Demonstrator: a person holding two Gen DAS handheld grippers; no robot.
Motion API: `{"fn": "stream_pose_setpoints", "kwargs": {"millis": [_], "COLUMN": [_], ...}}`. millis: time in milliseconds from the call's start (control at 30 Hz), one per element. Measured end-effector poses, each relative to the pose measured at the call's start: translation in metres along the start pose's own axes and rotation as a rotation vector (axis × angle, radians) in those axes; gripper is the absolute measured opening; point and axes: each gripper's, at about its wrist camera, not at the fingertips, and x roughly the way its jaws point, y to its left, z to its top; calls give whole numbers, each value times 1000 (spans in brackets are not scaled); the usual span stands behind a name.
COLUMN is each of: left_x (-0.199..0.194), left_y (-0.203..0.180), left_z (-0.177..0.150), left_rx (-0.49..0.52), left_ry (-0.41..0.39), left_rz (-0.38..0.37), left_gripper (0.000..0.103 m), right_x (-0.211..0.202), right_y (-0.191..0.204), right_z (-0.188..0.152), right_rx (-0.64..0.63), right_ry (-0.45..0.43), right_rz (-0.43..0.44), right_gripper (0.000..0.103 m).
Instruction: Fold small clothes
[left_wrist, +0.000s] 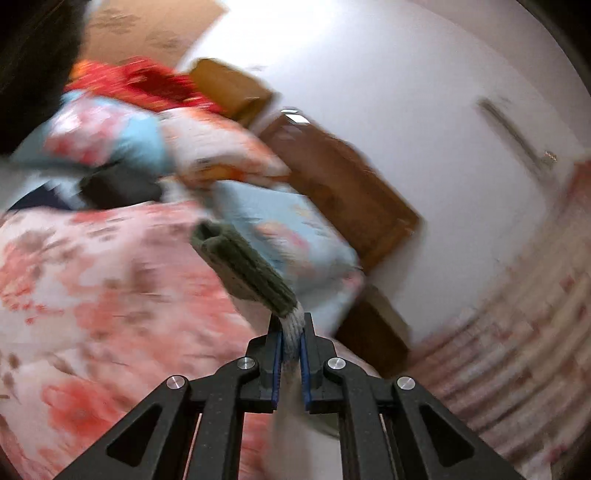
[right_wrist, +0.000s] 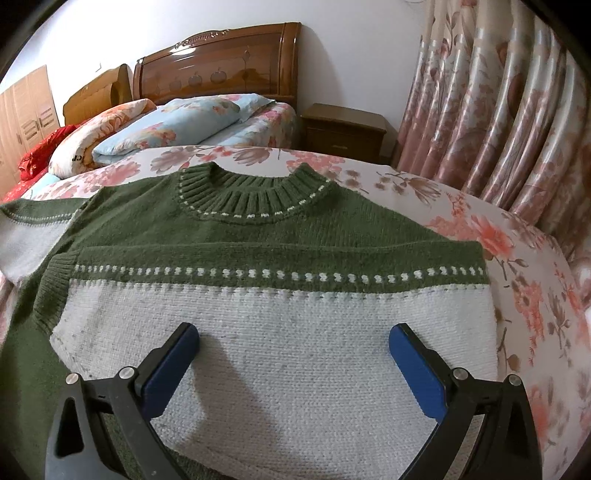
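One sweater (right_wrist: 258, 236), two pillows (right_wrist: 166, 125), one nightstand (right_wrist: 343, 129).

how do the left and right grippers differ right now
The left gripper is shut on a knit sleeve cuff, lifting it; the right gripper is wide open, holding nothing, over the sweater on the bed. Left view is motion-blurred, right view sharp. Both have blue pads.

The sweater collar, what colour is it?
Dark green ribbed collar with a white dotted line, clearest in the right wrist view.
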Motion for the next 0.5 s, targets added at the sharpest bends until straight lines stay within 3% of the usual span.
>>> {"fn": "stream_pose_setpoints", "kwargs": {"millis": [67,167,233,300,367,400,433,500], "left_x": [-19,-38,-38,-30,-17,-5,6,23], "left_y": [-54,-149,-208,-256,-286,-301,-311,-310], "left_z": [-12,-49,-88,-135,-182,-215,-242,-278], "left_rx": [101,277,359,414,439,470,522,598], "left_ry": [-5,53,135,215,311,407,492,589], "left_rz": [-94,-308,-465,-568,-639,-660,-639,-555], "left_gripper": [8,9,9,11,23,31,31,30], "right_x": [-5,-42,-70,-101,-120,-130,-134,-144], "right_y": [-2,-20,-36,-54,-67,-75,-80,-93], "right_z": [-1,-8,-16,-28,-38,-46,-50,-60], "right_rx": [12,102,187,270,318,340,350,363], "right_ry": [-25,-170,-245,-320,-357,-370,-373,-361], "right_rz": [23,88,101,97,81,67,58,33], "right_gripper": [103,103,103,103,103,103,103,103]}}
